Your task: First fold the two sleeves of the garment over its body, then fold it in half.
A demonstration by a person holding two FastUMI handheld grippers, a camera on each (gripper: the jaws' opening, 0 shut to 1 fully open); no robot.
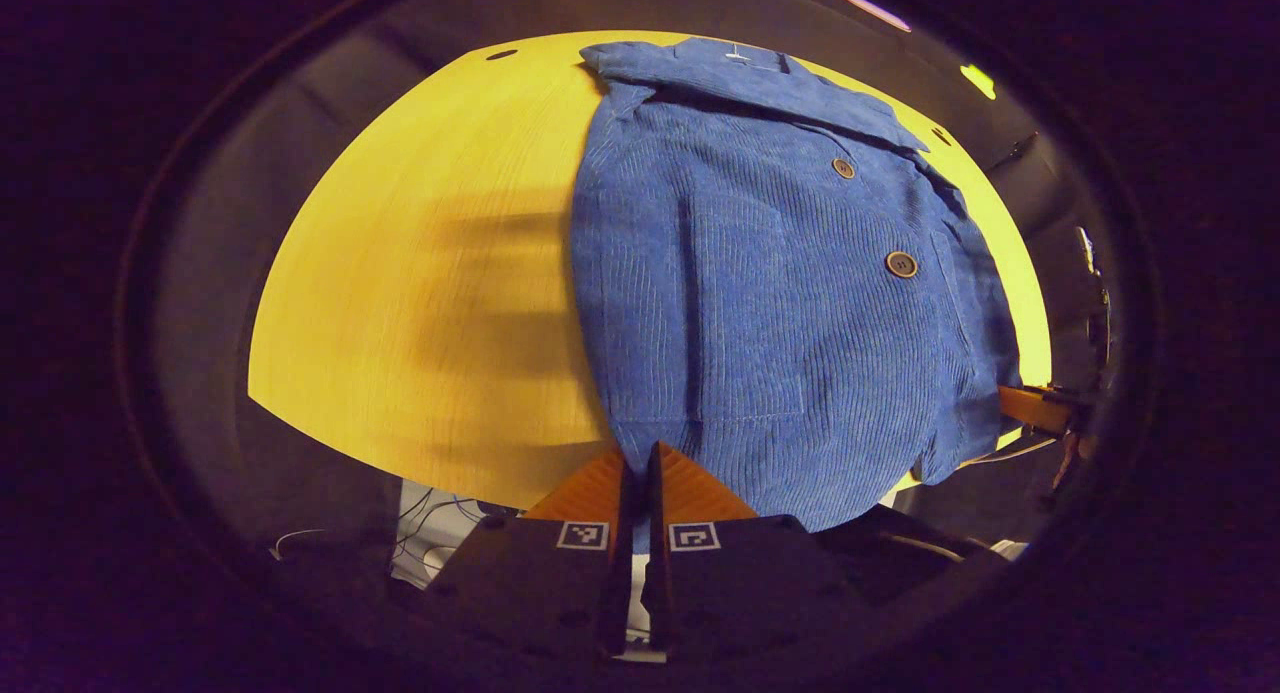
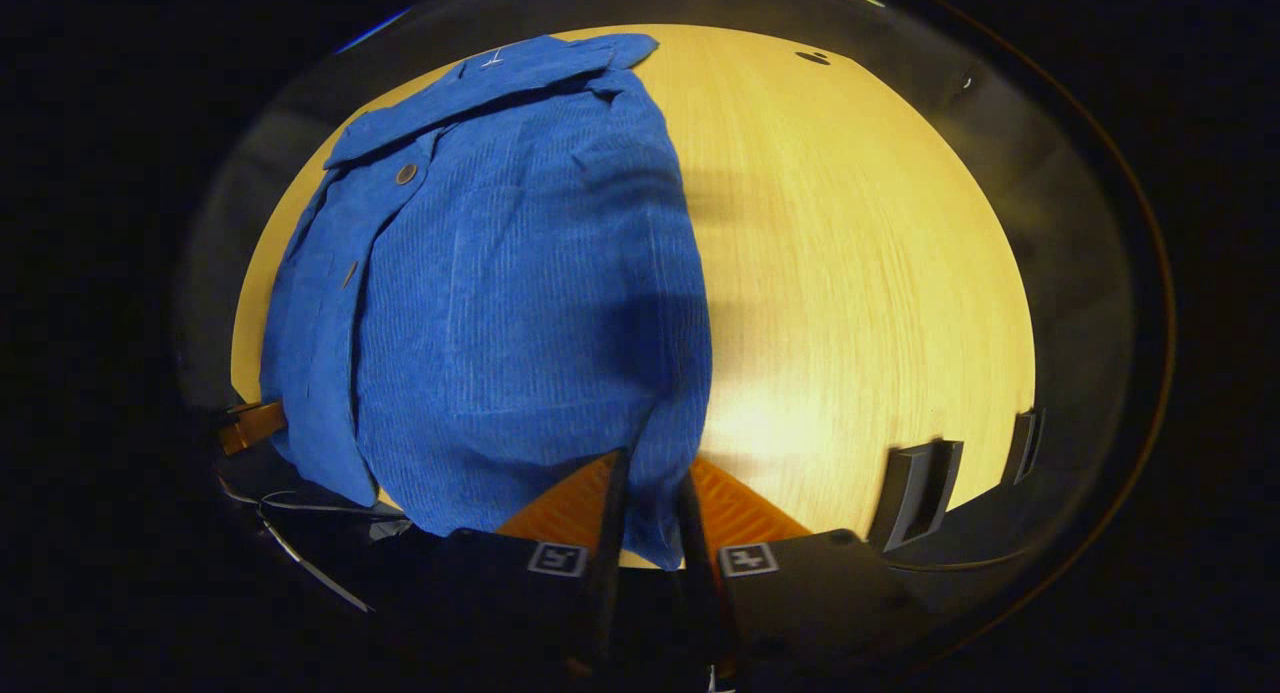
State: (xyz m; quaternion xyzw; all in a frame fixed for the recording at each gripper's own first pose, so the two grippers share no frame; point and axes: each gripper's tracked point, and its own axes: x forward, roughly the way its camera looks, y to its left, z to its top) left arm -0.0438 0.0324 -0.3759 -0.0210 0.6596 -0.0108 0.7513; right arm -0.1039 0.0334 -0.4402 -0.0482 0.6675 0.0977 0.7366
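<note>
Round yellow wood-grain table [image 1: 420,303] in a dim booth. Blue corduroy buttoned jacket [image 1: 760,303] laid flat on it, collar far, hem overhanging the near edge. Left gripper [image 1: 636,493] fingers nearly closed, pinching one hem corner; right gripper [image 2: 648,503] fingers clamped on the other. Likely soft, limp, fairly weighty, ribbed, non-slip: best taken at hem corners.

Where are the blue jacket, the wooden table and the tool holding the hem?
blue jacket [image 1: 760,303], left gripper view, on its chest panel.
wooden table [image 2: 860,273], right gripper view, on bare tabletop beside the jacket.
right tool [image 2: 648,508], right gripper view, between its fingertips, pinching the hem.
</note>
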